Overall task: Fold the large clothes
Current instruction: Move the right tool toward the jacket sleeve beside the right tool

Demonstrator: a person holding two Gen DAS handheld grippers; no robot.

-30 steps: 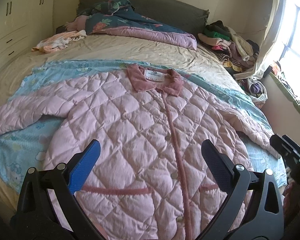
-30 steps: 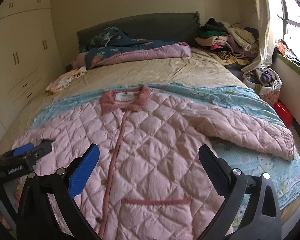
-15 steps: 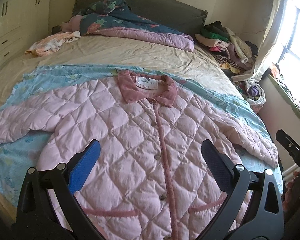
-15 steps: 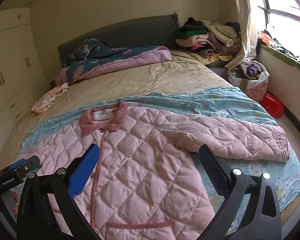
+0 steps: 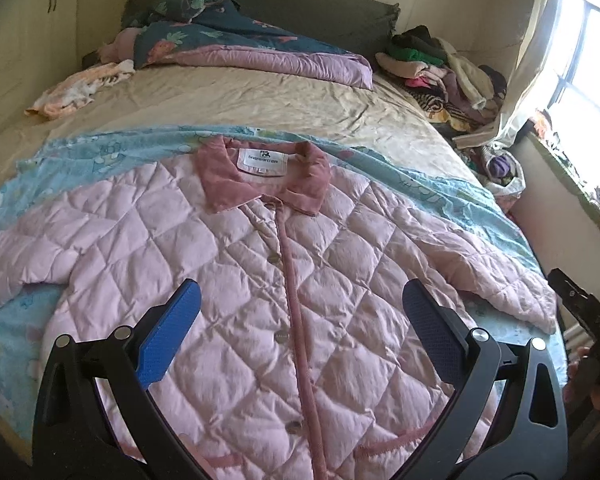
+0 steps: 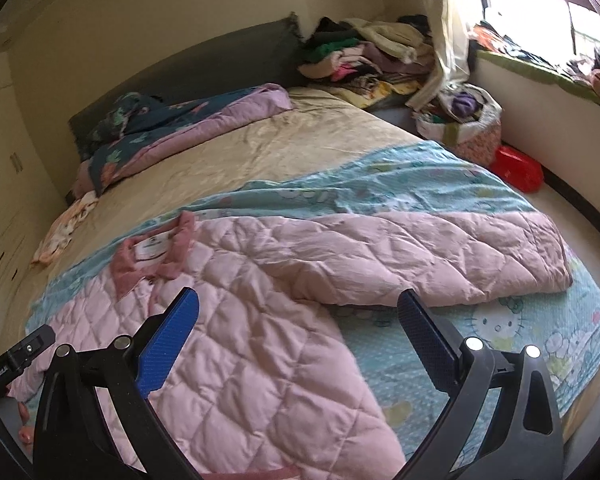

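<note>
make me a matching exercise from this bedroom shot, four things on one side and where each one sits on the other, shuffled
Things:
1. jacket
2. duvet
3. clothes pile
4. red tub

Places:
A. on the floor beside the bed, below the window
B. spread flat on the blue sheet, buttoned front up
C. bunched at the headboard
D. heaped in the corner by the curtain

Pairs: 1-B, 2-C, 3-D, 4-A
</note>
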